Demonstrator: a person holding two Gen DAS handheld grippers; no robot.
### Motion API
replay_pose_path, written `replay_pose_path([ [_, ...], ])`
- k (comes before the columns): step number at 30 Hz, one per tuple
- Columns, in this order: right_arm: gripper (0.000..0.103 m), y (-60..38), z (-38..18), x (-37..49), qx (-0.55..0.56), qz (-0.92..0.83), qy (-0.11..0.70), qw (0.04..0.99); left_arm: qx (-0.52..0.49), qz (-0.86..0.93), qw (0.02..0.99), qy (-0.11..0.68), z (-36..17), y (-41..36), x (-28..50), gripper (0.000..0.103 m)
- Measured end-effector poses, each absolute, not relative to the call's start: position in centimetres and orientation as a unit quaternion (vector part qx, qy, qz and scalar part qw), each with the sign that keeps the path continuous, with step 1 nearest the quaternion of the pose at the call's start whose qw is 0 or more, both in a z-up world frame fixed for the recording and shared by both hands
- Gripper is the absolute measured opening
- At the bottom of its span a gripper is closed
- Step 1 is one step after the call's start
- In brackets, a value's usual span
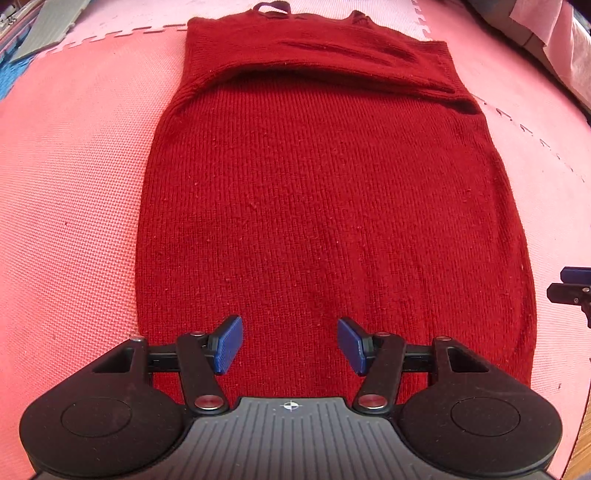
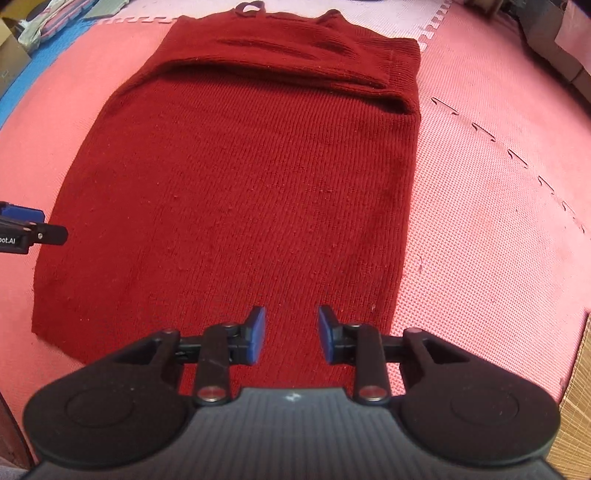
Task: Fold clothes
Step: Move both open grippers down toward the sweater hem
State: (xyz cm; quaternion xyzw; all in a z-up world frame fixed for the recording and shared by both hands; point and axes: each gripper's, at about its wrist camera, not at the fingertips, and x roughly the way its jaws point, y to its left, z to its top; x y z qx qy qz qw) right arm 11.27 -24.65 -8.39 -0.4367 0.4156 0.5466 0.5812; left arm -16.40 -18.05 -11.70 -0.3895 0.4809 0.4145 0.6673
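A dark red knitted sweater (image 1: 317, 192) lies flat on the pink foam mat (image 1: 74, 192), its sleeves folded across the far end near the collar. My left gripper (image 1: 290, 345) hovers over the sweater's near hem, left of its middle, open, with nothing between its blue pads (image 1: 229, 343). In the right wrist view the same sweater (image 2: 251, 192) fills the centre. My right gripper (image 2: 291, 334) hangs over the near hem toward the right side, open with a narrower gap and nothing in it. Each gripper shows at the edge of the other's view.
The pink mat (image 2: 498, 221) of interlocking tiles extends on both sides of the sweater. A blue mat tile (image 2: 33, 74) and piled items lie at the far left. Boxes and cloth (image 1: 546, 33) sit at the far right. A woven surface (image 2: 576, 406) borders the mat's near right corner.
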Motion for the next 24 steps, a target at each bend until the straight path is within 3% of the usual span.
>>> replay_pose_path([
  [24, 0.045, -28.4, -9.3, 10.4, -0.410, 0.503, 0.454, 0.611, -0.396, 0.374, 0.666, 0.510, -12.3, -21.2, -14.6, 0.059],
])
